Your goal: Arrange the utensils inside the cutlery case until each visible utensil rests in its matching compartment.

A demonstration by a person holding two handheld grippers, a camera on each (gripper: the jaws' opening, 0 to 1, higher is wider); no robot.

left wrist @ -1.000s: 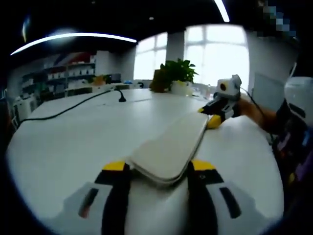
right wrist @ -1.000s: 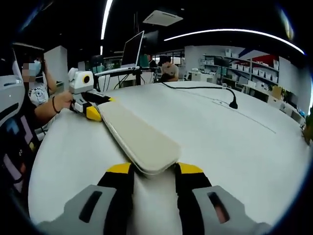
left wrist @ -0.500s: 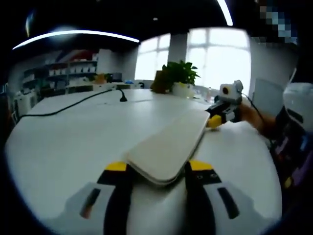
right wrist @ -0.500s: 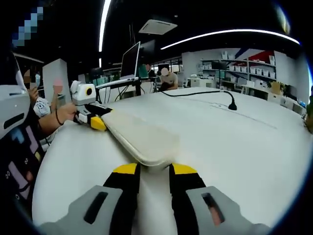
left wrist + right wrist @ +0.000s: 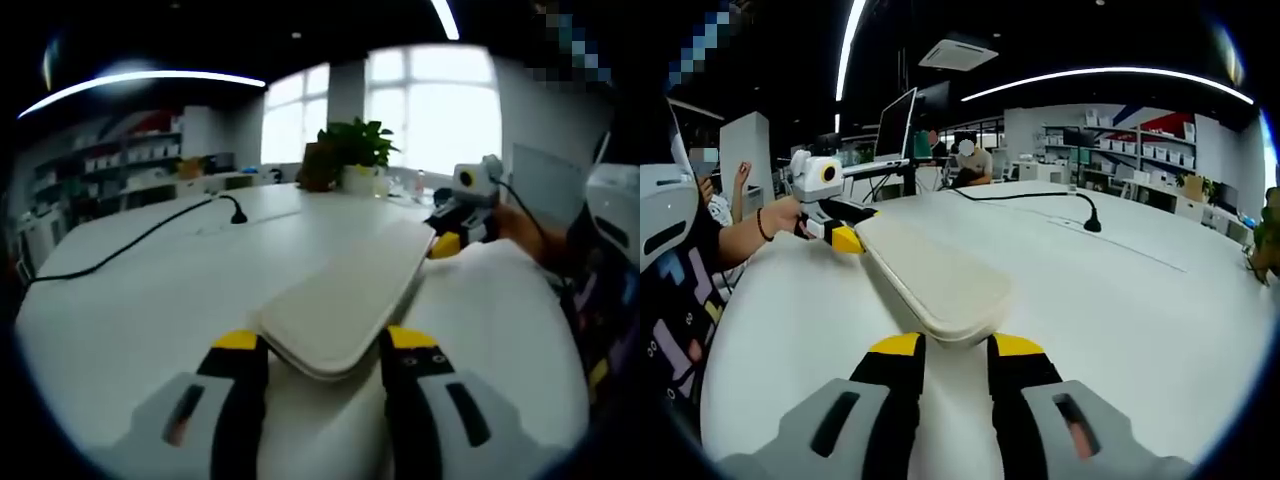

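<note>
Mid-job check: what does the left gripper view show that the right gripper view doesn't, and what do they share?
Left gripper view alone: a potted plant in front of bright windows at the table's far edge.

Right gripper view alone: a laptop on a stand, and a seated person in the background.

Shared: the closed beige cutlery case on the white table, with the left gripper at one end and the right gripper at the other, plus a black cable and shelving.
</note>
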